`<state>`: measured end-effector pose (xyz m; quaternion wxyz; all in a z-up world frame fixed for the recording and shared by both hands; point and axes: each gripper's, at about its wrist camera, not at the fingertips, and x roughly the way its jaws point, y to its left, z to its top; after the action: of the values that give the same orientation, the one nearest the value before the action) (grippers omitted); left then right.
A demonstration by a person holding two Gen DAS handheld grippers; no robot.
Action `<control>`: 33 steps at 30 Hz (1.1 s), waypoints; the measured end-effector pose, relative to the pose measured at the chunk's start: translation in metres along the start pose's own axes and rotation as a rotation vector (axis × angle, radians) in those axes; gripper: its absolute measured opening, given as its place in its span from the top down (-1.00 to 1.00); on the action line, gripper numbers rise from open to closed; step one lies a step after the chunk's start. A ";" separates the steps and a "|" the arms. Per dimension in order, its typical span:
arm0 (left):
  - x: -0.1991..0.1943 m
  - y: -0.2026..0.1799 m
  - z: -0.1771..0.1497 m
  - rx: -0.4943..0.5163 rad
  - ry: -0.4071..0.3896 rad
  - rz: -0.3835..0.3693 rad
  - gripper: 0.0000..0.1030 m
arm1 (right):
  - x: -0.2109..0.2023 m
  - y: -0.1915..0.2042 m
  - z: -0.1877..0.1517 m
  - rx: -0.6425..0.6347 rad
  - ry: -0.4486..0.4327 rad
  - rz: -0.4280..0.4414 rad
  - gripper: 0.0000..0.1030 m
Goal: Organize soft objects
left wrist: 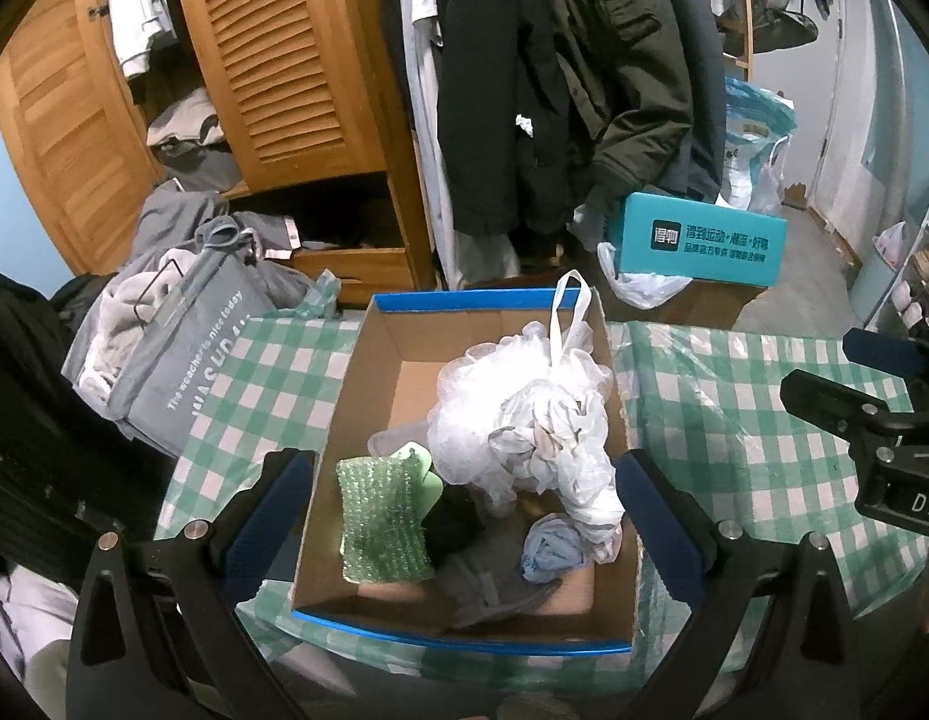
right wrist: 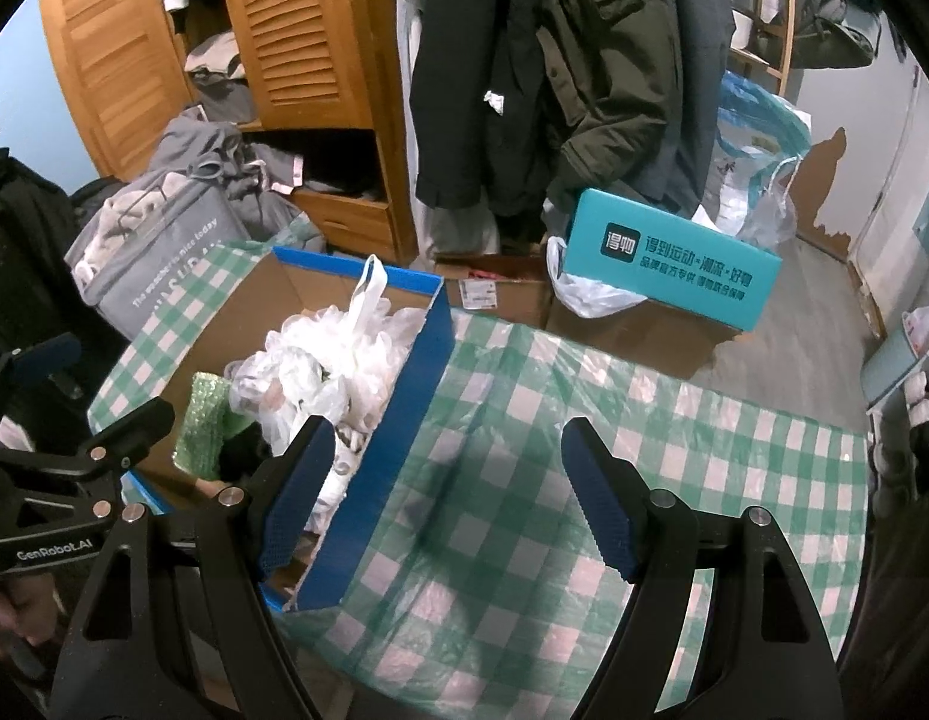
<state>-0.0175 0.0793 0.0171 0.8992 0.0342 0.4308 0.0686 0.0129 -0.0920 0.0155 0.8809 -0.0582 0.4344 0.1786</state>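
Cardboard box (left wrist: pixel 368 414) with blue rim, centred on the checked tabletop (left wrist: pixel 734 420), holding the soft things: white mesh pouf (left wrist: pixel 512 396), crumpled plastic bags (left wrist: pixel 560 450), green bubble wrap (left wrist: pixel 383 519), pale blue wad (left wrist: pixel 548 549), something grey near the front. Left tool (left wrist: pixel 464 516) wide open over the box, nothing between the pads, box nearly spanning the gap.

From the right wrist: right tool (right wrist: pixel 446 495) open and empty too, straddling the box's blue right wall (right wrist: pixel 398 450), left pad above the bags (right wrist: pixel 284 378), right pad over bare cloth. No loose item visible on the cloth here.

Probably last tidying. Best to press contents down gently, keep pads clear of the thin wall, avoid snagging the pouf's white loop (right wrist: pixel 368 288).
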 end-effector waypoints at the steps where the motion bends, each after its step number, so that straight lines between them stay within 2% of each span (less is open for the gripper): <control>1: 0.001 0.001 0.000 -0.002 0.001 -0.001 -0.98 | 0.000 0.000 0.000 0.001 -0.001 0.000 -0.50; 33: 0.004 0.000 -0.004 0.013 0.013 0.004 -0.98 | 0.002 -0.002 0.001 0.005 0.003 -0.007 -0.50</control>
<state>-0.0179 0.0804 0.0112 0.8959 0.0405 0.4371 0.0678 0.0156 -0.0926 0.0149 0.8811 -0.0574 0.4358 0.1744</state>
